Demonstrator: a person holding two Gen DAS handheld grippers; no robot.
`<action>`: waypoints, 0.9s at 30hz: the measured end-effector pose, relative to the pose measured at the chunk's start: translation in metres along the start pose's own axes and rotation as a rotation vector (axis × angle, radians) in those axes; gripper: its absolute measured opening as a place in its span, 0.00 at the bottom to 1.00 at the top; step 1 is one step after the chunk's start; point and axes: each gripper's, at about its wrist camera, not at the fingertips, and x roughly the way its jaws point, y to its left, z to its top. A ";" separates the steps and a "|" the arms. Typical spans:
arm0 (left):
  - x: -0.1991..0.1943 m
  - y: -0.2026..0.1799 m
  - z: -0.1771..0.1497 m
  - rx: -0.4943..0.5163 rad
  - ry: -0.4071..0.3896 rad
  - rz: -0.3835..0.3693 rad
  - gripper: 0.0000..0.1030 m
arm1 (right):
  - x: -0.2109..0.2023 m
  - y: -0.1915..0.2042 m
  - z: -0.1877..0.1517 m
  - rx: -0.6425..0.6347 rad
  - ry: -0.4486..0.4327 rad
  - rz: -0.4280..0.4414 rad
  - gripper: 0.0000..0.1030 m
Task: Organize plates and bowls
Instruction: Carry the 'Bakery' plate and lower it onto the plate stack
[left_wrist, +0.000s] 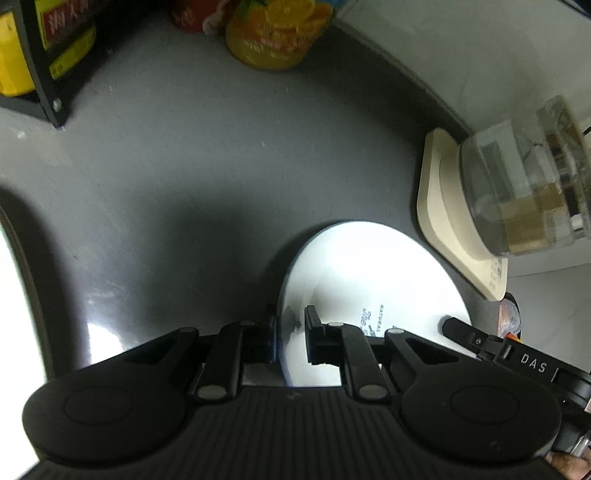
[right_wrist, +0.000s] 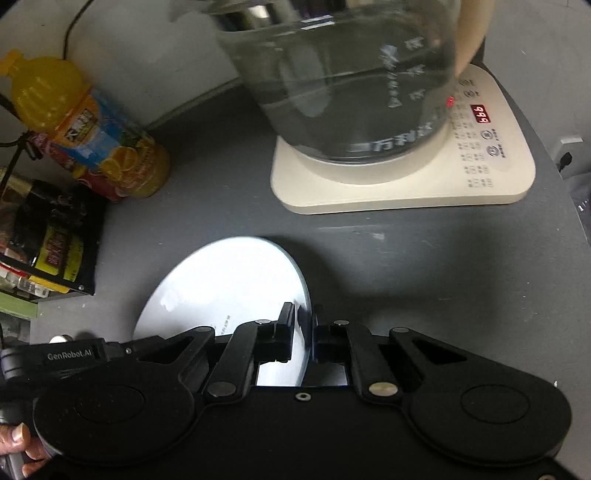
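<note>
I have a white plate (left_wrist: 369, 280) pinched by its rim on two sides, one gripper to each edge. My left gripper (left_wrist: 291, 332) is closed almost fully on the plate's left rim: one finger sits under the edge, the other presses on the upper face beside some small dark printed lettering. My right gripper (right_wrist: 304, 332) is closed as far down on the opposite rim, with the thin edge of the plate (right_wrist: 229, 284) running straight between its two fingers. In the left wrist view the tip of my right gripper (left_wrist: 452, 325) shows at the plate's far side, and in the right wrist view the body of my left gripper (right_wrist: 74, 354) shows at the lower left, with a person's fingers wrapped round its handle.

The plate tilts over a dark grey countertop (left_wrist: 184, 184) and casts a shadow on it. Whether any part of it touches the surface I cannot tell.

Just beyond the plate stands a glass kettle (right_wrist: 340, 85) on a cream heating base (right_wrist: 491, 177) with a lit red display. At the back left lies an orange juice bottle (right_wrist: 92, 129) against the wall, and near it a black rack (right_wrist: 62, 240) holds food packets.
</note>
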 end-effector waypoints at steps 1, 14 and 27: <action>-0.004 0.002 0.001 0.001 -0.008 -0.003 0.12 | -0.001 0.003 0.000 0.001 -0.004 0.003 0.09; -0.046 0.024 0.002 0.013 -0.048 -0.023 0.12 | -0.017 0.043 -0.017 0.003 -0.045 0.038 0.09; -0.090 0.067 -0.003 0.036 -0.068 -0.020 0.12 | -0.028 0.094 -0.054 0.015 -0.078 0.065 0.09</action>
